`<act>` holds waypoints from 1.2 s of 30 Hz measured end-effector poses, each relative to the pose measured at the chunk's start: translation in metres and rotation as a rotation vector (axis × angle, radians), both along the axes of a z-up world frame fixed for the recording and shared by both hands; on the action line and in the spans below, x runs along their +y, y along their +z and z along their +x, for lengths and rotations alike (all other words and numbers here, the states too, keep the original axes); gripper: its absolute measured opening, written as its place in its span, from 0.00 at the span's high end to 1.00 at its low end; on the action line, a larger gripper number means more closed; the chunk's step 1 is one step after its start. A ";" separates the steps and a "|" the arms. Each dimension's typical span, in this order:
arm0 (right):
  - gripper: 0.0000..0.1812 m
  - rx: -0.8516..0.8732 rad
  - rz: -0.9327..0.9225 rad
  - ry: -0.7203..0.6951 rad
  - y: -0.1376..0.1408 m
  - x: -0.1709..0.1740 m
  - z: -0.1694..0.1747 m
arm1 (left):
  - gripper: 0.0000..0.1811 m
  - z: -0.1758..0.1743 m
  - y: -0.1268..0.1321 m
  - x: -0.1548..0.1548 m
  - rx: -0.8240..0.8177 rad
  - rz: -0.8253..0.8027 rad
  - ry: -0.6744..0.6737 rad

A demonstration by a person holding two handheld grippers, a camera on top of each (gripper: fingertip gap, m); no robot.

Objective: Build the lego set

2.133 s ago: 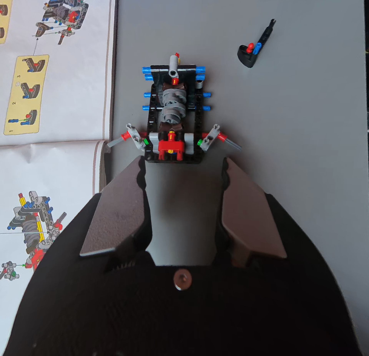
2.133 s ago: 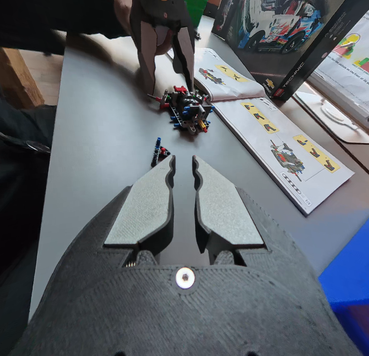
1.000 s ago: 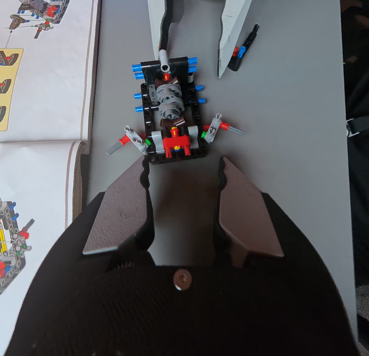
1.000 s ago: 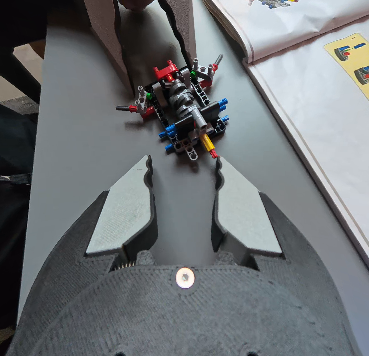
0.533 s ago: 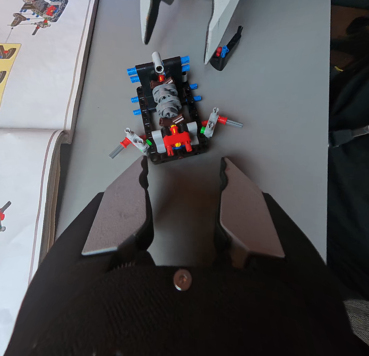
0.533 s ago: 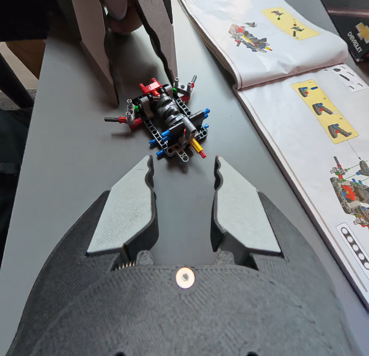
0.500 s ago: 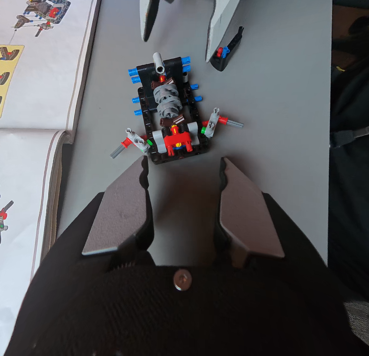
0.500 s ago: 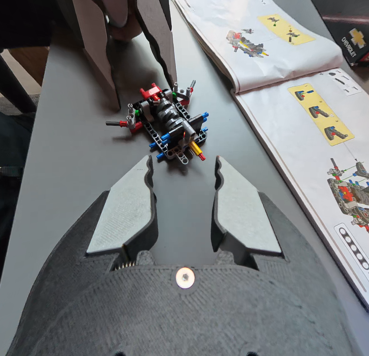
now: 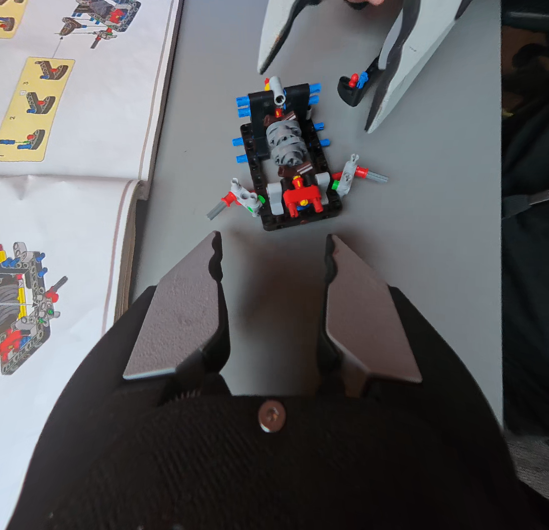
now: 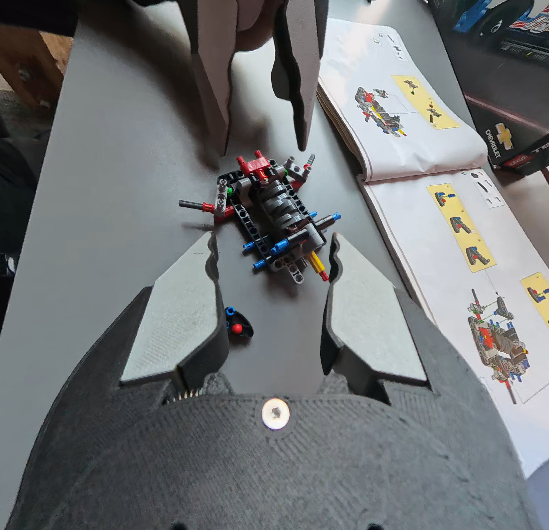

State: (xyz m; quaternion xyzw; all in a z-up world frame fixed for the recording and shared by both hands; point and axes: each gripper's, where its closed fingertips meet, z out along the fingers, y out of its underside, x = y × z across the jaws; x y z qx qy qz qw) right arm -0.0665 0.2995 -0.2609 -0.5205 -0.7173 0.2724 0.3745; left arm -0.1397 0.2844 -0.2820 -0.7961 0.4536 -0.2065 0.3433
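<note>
Lying between both hand-held grippers: chassis (image 9: 289, 156).

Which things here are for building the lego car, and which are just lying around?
For the job:
- lego frame
- small black piece
- instruction booklet
- left claw, open
- right claw, open

Just lying about:
- set's box
</note>
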 end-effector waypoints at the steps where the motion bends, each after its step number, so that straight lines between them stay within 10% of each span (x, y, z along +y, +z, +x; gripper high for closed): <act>1: 0.60 0.022 -0.031 0.011 0.003 -0.001 0.002 | 0.63 0.000 0.003 0.002 -0.034 -0.026 -0.006; 15: 0.69 0.073 -0.050 0.085 0.010 -0.011 0.017 | 0.62 0.017 0.005 0.003 -0.111 -0.114 -0.296; 36: 0.73 0.146 -0.101 0.026 0.020 0.010 0.025 | 0.64 0.003 0.026 0.006 -0.298 -0.149 -0.217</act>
